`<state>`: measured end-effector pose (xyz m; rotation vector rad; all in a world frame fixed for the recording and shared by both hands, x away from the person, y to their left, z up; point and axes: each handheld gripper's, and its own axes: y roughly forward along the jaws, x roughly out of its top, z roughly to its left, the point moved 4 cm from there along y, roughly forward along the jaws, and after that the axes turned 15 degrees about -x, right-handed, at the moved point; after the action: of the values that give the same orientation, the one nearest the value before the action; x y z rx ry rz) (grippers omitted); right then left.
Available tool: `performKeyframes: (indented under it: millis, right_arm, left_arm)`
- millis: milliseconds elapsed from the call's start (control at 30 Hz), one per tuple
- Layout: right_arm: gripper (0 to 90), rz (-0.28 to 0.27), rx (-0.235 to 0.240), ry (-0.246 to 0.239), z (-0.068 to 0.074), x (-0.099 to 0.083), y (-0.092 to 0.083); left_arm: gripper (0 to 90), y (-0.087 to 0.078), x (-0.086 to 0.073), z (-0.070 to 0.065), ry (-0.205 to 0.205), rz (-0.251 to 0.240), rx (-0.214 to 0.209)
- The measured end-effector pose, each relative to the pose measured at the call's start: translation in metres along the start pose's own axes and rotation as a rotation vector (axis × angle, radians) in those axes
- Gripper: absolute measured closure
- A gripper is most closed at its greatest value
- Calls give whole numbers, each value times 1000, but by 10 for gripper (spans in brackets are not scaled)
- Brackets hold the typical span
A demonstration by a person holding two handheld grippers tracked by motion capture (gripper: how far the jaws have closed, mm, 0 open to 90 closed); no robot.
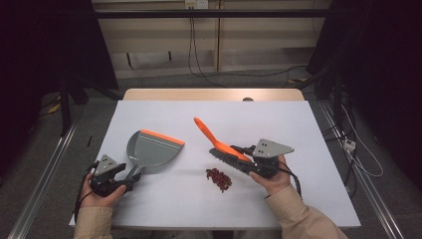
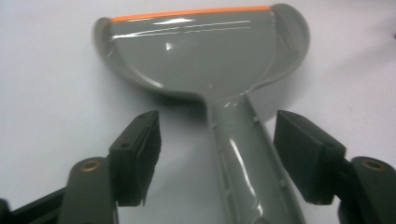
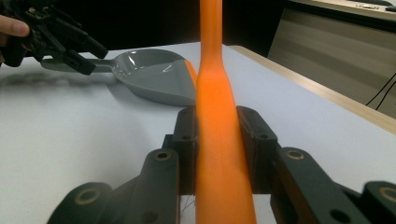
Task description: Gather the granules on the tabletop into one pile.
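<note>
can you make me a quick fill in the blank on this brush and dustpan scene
1. The right gripper is shut on the orange ____ of the brush.
2. The dustpan is grey with an ____ front lip.
3. The left gripper's fingers stand on either side of the dustpan's ____, not pressing on it.
4. The small reddish pile lies nearest the ____.

Missing words: handle; orange; handle; brush

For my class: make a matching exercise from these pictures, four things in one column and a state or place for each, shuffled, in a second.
Things:
1. dustpan
2. brush
3. red bits
4. left gripper

States or places:
A. a small heap on the white table
B. clamped in the right gripper
C. fingers apart on either side of a grey handle
D. grey, with an orange front edge

Pairs: 1-D, 2-B, 3-A, 4-C
</note>
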<state>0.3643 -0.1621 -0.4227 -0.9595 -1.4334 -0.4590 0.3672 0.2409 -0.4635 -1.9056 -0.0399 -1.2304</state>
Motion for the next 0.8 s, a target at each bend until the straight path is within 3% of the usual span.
performKeyframes:
  millis: [133, 267, 400, 533, 800]
  right_arm:
    - [714, 2, -4, 2, 0, 0, 0]
    - [714, 8, -5, 6, -1, -1, 0]
    - [714, 8, -10, 14, -1, -2, 0]
    - [714, 9, -18, 19, -2, -2, 0]
    - [714, 12, -27, 38, -4, -3, 0]
  left_arm:
    - [434, 9, 4, 0, 23, 38, -24]
    - [561, 10, 4, 2, 29, 75, -4]
    - [615, 6, 5, 6, -9, 44, -4]
    - [623, -3, 9, 8, -23, -10, -12]
    - [626, -16, 13, 6, -11, -54, -58]
